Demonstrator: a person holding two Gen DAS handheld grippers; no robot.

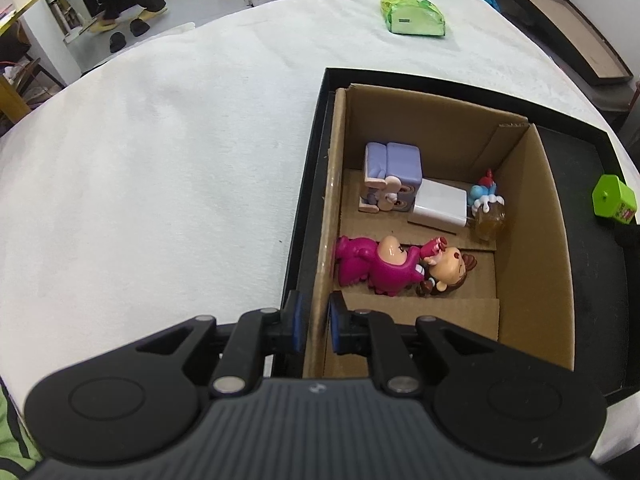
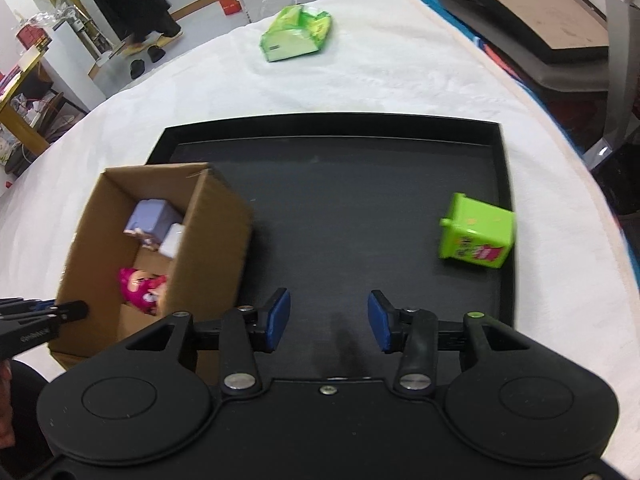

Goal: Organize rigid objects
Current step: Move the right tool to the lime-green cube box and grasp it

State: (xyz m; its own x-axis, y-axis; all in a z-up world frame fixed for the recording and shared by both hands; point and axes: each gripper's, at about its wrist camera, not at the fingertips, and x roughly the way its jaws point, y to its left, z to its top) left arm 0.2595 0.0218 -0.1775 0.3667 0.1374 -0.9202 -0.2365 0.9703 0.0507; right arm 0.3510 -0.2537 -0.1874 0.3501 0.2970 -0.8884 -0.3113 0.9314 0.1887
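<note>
A cardboard box (image 1: 532, 248) (image 2: 208, 236) stands at the left end of a black tray (image 2: 360, 200) (image 1: 576, 148). Inside lie a purple block toy (image 1: 394, 176) (image 2: 154, 216), a white cube (image 1: 442, 204), a small blue and amber figure (image 1: 486, 210), a magenta dinosaur figure (image 1: 376, 266) (image 2: 140, 288) and a brown-haired doll (image 1: 450, 272). My left gripper (image 1: 314, 326) is shut on the box's left wall. A green toy bin (image 2: 476, 236) (image 1: 614, 200) lies on its side at the tray's right. My right gripper (image 2: 328, 320) is open and empty above the tray's near part.
A green tissue pack (image 1: 412, 12) (image 2: 296, 32) lies far back on the white cloth-covered table (image 1: 160, 160). Shelves, a standing person and shoes are on the floor beyond the left edge. A framed board (image 2: 540, 12) sits off the table's right.
</note>
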